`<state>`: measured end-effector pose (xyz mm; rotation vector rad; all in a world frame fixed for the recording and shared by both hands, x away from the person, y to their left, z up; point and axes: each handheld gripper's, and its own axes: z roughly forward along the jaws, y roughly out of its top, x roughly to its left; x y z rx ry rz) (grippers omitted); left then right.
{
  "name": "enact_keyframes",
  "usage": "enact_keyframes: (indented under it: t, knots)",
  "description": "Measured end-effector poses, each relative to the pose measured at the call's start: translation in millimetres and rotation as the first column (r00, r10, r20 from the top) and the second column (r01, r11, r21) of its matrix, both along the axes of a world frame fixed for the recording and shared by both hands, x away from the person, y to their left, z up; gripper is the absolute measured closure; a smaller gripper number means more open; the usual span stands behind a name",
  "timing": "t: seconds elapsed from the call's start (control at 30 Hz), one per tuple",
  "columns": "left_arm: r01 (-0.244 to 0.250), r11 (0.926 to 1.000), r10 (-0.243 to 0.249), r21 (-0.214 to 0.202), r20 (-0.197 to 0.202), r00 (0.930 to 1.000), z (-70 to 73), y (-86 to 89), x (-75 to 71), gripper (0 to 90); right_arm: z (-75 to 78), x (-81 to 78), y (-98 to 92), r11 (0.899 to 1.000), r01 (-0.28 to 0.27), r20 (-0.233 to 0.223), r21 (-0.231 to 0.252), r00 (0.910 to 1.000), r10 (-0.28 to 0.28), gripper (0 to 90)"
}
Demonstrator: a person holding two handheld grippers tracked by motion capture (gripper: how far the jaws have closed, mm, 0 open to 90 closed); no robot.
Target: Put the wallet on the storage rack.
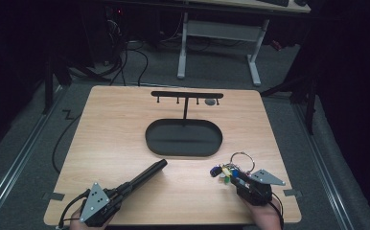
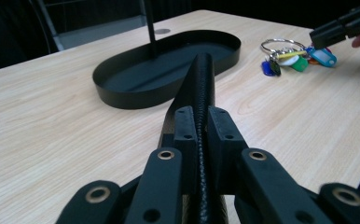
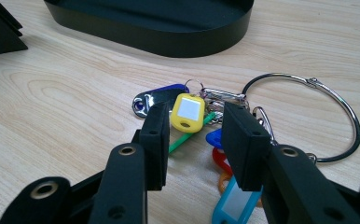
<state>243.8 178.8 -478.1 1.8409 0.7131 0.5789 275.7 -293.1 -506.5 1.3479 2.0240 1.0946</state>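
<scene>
My left gripper (image 1: 125, 188) (image 2: 199, 123) is shut on a long black textured rod (image 1: 149, 172) (image 2: 202, 79). It holds the rod near its lower end, and the free end points toward the black oval tray (image 1: 147, 136) (image 2: 122, 95). A bunch of keys with coloured tags on a big metal ring (image 1: 228, 170) (image 2: 287, 58) lies on the table right of the tray. My right gripper (image 1: 233, 179) (image 3: 194, 135) hovers low over it, jaws apart on either side of the yellow tag (image 3: 187, 111) without pressing on it.
An upright post rises from the tray and carries a black crossbar with small hooks (image 1: 187, 94). A small grey disc (image 1: 210, 101) lies on the wooden table (image 1: 111, 124) behind it. Beyond the table stand a white desk frame (image 1: 255, 62) and floor cables.
</scene>
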Motion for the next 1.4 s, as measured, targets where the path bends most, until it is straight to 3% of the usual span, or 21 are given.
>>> enact_keyframes:
  t: [0.47,0.93,1.07,1.17,1.4]
  knots:
    - [-0.035,0.9978,0.032,-0.057,-0.052,0.9981,-7.2,19.2,9.8,82.8,0.4,0.6,-1.5,1.000,0.003,-0.003,0.009,1.0000,-0.003,63.2]
    - [-0.057,0.9954,0.053,-0.077,-0.049,0.9974,-12.4,24.7,12.3,79.7,-0.1,4.2,-1.0,1.000,0.000,-0.006,0.019,1.0000,0.001,63.2]
    - [-0.075,0.9937,0.070,-0.084,-0.051,0.9962,-12.9,27.5,13.1,77.3,-0.2,5.1,-0.9,1.000,0.002,-0.011,0.021,0.9999,-0.002,63.1]
    - [-0.080,0.9925,0.073,-0.093,-0.071,0.9948,-13.8,31.0,14.7,70.1,-0.3,5.2,-0.6,1.000,-0.001,-0.014,0.019,0.9999,0.001,63.1]
    - [-0.063,0.9971,0.059,-0.043,-0.073,0.9956,-16.3,28.0,15.6,60.4,-0.4,5.2,-0.4,1.000,-0.009,-0.013,0.014,0.9999,0.009,63.1]
